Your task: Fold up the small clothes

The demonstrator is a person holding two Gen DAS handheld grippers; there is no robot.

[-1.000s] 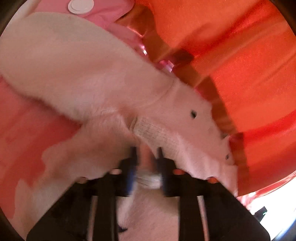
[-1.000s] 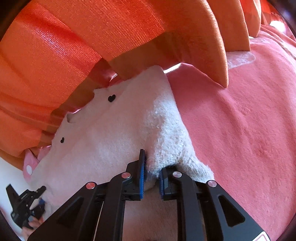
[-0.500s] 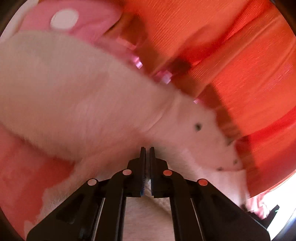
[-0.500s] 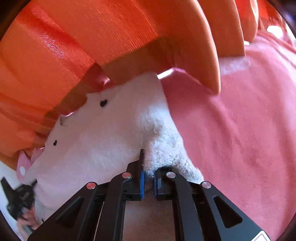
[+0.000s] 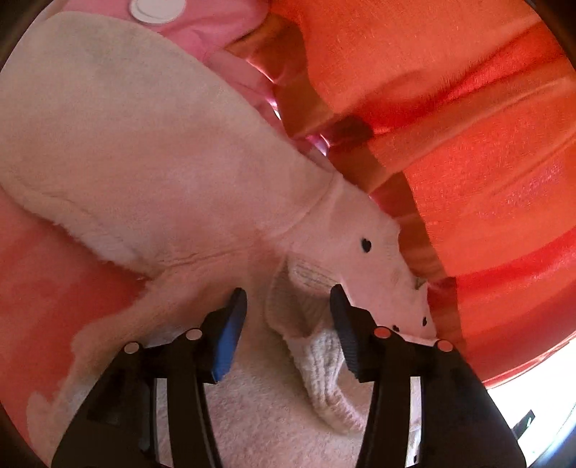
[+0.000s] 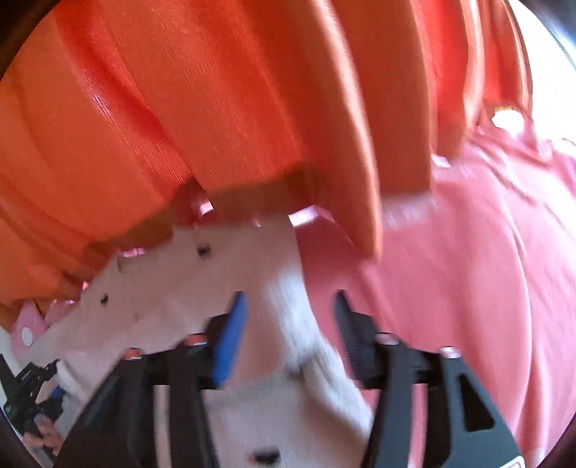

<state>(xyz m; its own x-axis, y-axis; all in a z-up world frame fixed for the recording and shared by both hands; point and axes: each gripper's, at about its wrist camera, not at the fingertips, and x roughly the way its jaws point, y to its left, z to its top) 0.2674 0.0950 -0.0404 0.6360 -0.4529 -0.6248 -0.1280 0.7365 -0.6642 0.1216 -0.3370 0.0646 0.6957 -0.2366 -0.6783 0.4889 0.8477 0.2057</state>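
Note:
A white fleece garment [image 5: 151,151] with small black hearts lies on the pink bedspread [image 6: 468,288]. In the left wrist view, my left gripper [image 5: 288,291] is low over it. Its jaws are opening, and a ribbed cuff [image 5: 320,360] lies loose between them, unpinched. In the right wrist view, my right gripper [image 6: 289,295] hovers above the garment's [image 6: 180,288] right edge. Its jaws are opening too, with the fluffy edge below the gap and no pad pressing on it. That view is motion-blurred.
Orange pleated fabric [image 5: 450,126] hangs right behind the garment and fills the upper part of both views, orange fabric [image 6: 216,108]. A pink garment with white dots [image 5: 201,21] lies beyond the white one. A hand holds the other gripper [image 6: 25,388] at the lower left.
Both grippers were shut on the white garment and have now let go, jaws spread apart. The right gripper has risen and tilted; the left has stayed in place.

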